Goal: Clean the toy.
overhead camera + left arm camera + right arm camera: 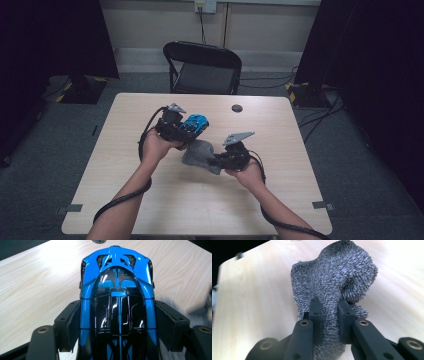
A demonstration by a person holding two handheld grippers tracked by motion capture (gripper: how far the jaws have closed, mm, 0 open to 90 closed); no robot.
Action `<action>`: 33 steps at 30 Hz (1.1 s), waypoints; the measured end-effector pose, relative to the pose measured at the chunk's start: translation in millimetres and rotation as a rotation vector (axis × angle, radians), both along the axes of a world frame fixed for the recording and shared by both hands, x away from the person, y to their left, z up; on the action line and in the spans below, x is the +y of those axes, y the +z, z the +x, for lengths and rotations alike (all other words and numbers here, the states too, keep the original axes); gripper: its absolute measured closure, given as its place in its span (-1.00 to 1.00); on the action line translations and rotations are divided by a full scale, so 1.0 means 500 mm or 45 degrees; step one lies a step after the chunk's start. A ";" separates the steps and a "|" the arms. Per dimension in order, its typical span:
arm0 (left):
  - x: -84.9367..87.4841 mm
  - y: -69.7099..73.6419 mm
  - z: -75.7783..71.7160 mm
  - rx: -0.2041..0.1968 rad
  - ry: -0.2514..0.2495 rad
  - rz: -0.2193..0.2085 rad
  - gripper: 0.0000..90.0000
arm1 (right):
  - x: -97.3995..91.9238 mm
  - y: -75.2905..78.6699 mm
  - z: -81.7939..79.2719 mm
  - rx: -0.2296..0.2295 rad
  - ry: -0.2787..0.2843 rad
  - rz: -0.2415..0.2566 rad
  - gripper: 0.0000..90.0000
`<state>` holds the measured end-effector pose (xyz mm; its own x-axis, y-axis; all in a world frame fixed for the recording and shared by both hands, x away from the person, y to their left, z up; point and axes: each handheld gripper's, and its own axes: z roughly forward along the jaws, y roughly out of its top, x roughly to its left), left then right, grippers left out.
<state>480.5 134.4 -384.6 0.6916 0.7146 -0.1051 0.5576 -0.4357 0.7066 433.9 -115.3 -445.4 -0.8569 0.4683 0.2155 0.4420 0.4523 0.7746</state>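
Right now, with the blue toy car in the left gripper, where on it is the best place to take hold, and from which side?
Across its narrow middle, coming lengthwise from one end, as the left gripper does now. The blue toy car is long and slim, and its flat sides meet the pads squarely; the sloped glossy roof would likely slip.

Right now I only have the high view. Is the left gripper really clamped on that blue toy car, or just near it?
Observer: Clamped. In the left gripper view, the left gripper has one of its fingers pressed on each flank of the blue toy car.
Operator: Which side of the car is up?
Observer: Its glossy black roof faces that camera.
Operator: And the grey cloth?
Observer: In the right gripper view, the right gripper pinches a fold of the grey cloth. The rest is bunched beyond it.
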 end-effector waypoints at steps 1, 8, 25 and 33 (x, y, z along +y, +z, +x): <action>0.001 -0.002 -0.003 0.000 -0.006 -0.001 -0.37 | -0.011 0.002 0.007 -0.003 -0.032 0.001 0.71; -0.002 -0.014 -0.026 0.004 -0.048 -0.003 -0.37 | -0.068 0.011 0.043 -0.037 -0.219 -0.009 0.71; -0.036 -0.051 -0.058 0.027 -0.135 0.018 -0.37 | -0.089 0.032 0.073 -0.074 -0.339 0.002 0.71; -0.044 -0.064 -0.054 0.040 -0.137 0.017 -0.37 | -0.075 0.026 0.063 -0.051 -0.286 0.038 0.71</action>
<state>453.6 112.6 -416.7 0.7608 0.6381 -0.1187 0.5289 -0.5036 0.6831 465.2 -152.6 -432.2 -0.7401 0.6422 0.1997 0.4973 0.3226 0.8053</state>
